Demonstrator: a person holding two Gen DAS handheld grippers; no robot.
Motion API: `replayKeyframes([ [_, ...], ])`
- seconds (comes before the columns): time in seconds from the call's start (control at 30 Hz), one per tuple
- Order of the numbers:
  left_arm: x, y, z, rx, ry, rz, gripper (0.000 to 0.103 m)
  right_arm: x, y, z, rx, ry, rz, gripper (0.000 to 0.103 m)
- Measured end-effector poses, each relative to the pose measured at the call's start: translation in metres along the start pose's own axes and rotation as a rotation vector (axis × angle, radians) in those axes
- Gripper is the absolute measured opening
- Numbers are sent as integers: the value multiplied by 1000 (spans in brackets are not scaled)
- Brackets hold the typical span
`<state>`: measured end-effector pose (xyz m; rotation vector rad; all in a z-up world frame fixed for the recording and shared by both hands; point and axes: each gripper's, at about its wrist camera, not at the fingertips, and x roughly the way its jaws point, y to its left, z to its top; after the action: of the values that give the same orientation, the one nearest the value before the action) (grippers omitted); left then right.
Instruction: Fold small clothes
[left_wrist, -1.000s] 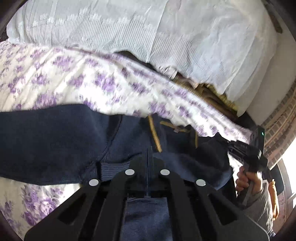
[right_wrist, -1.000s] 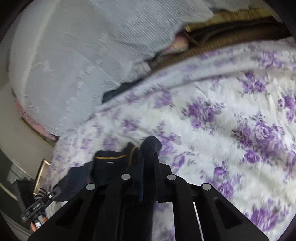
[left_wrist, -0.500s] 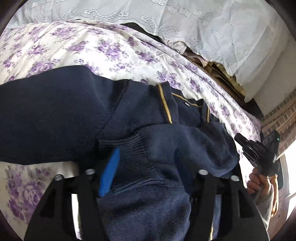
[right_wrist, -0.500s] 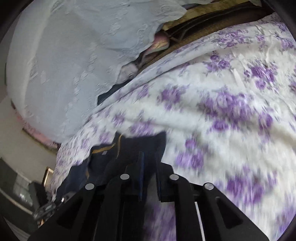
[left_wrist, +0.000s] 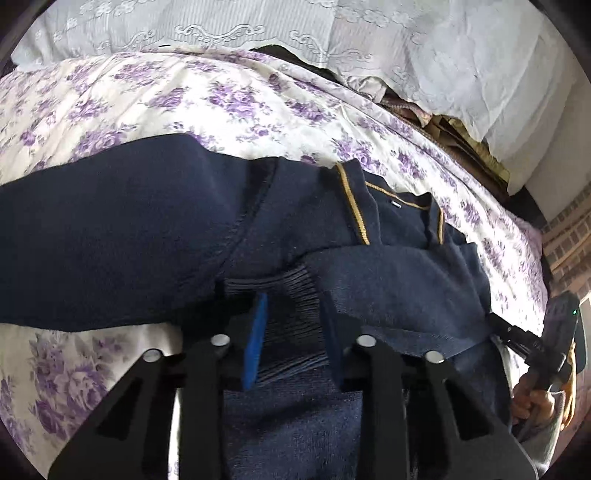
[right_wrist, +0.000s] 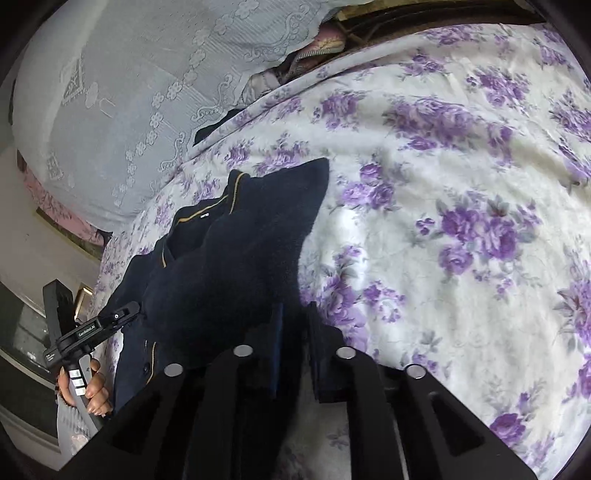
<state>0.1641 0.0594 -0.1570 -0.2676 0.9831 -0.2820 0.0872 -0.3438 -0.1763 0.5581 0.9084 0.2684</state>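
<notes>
- Bedspread (left_wrist: 229, 99): white with purple flowers, fills the left wrist view from 9 to 2 o'clock and the right wrist view from 12 to 5 o'clock.
- Sweater (left_wrist: 122, 236): navy knit with gold trim at the collar, lying on the bedspread. In the left wrist view it spans the middle from 9 to 3 o'clock. In the right wrist view it lies left of centre, one point reaching toward 12 o'clock.
- Cuff (left_wrist: 291, 325): ribbed navy band of the sweater, at 6 o'clock in the left wrist view.
- Left gripper (left_wrist: 291, 328): jaws closing, a blue pad showing on the left finger. The cuff lies between the fingers; the pads stand at its sides, and firm pressing is not evident. In the right wrist view its handle shows at 8 o'clock, held by a hand (right_wrist: 92, 391).
- Cover (left_wrist: 461, 62): pale grey embroidered cloth, across 12 to 2 o'clock in the left wrist view, at 10 to 12 o'clock in the right.
- Right gripper (right_wrist: 295, 332): jaws opening, a narrow gap between the fingers, nothing seen gripped; the sweater edge lies just left of the tips. In the left wrist view it shows at 4 o'clock, held by a hand (left_wrist: 535, 402).
- Brick wall (left_wrist: 569, 240): at 3 o'clock, left wrist view.
</notes>
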Motion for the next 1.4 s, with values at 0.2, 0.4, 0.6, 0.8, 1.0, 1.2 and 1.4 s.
replayKeyframes([
  [0.2, -20, -31, -3, 109, -73, -82, 26, -22, 28, 21, -11, -124, 47, 22],
  [0.4, 17, -40, -14, 169, 28, -3, 41, 40, 17, 34, 52, 29, 51, 12],
  [0.6, -10, -22, 1, 64, -25, -37, 40, 7, -13, 34, 177, -63, 104, 11],
  [0.8, 6, -44, 2, 112, 9, -63, 52, 19, 45, 59, 32, -66, 157, 50],
  [1.0, 26, -58, -13, 224, 30, 51, 58, 56, -8, 52, 213, 1, 166, 5],
  [1.2, -16, -57, -7, 143, -69, -61, 62, -10, 36, 25, 11, -118, 171, 55],
  [1.4, 20, -63, -20, 215, 19, 130, 85, 31, 70, -10, -183, 10, 84, 69],
])
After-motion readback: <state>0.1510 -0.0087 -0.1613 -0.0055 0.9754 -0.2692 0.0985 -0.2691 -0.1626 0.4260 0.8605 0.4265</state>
